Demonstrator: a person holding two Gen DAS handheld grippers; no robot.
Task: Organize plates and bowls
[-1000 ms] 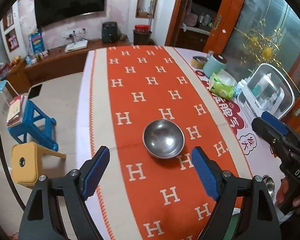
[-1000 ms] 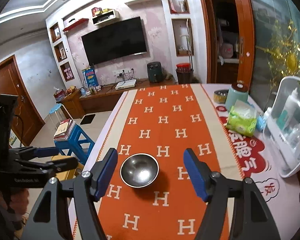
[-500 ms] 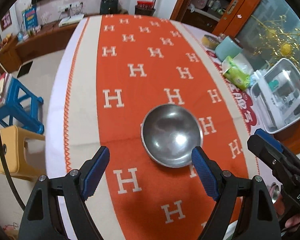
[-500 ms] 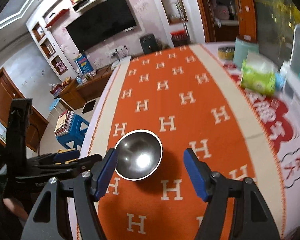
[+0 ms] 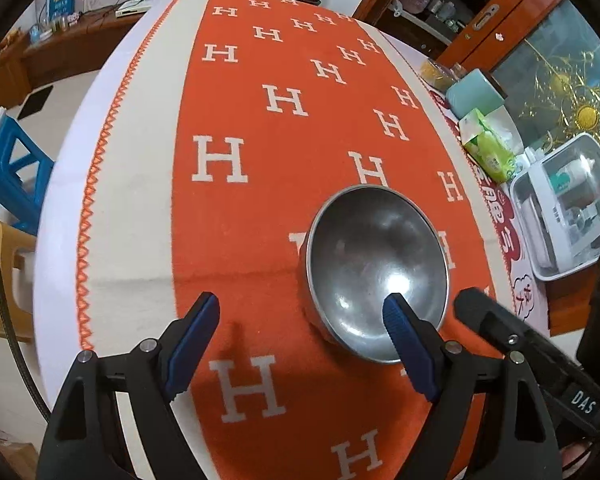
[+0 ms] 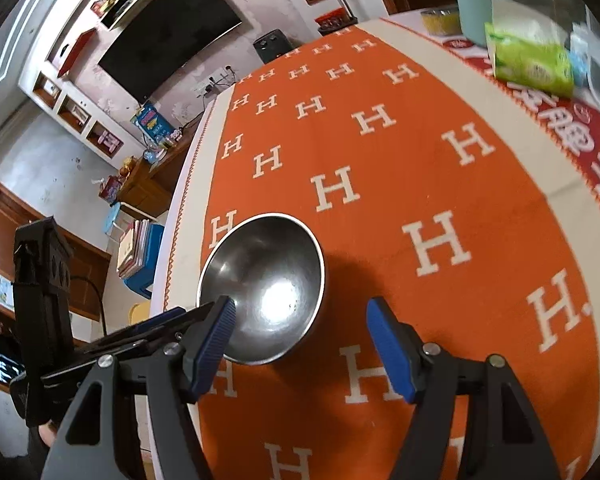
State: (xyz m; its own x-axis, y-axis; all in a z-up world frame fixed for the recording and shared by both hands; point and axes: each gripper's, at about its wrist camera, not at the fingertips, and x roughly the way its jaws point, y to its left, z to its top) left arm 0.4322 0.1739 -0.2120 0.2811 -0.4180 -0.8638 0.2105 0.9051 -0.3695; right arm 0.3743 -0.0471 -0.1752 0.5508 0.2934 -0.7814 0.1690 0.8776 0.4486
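Left gripper (image 5: 302,320) closing, steel bowl (image 5: 376,272) at its right finger

You have one round, empty steel bowl (image 5: 376,276) (image 6: 262,288) sitting upright, mouth up, on the orange H-patterned cloth (image 5: 260,208) covering the bench, its dull inner surface showing a bright glare near the bottom.

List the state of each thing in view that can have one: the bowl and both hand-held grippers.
Steel bowl: upright, empty, resting on the orange runner.
Left hand-held gripper: jaws closing, not gripping; its right finger sits over the bowl's near rim.
Right hand-held gripper: open, nothing gripped, bowl just ahead.
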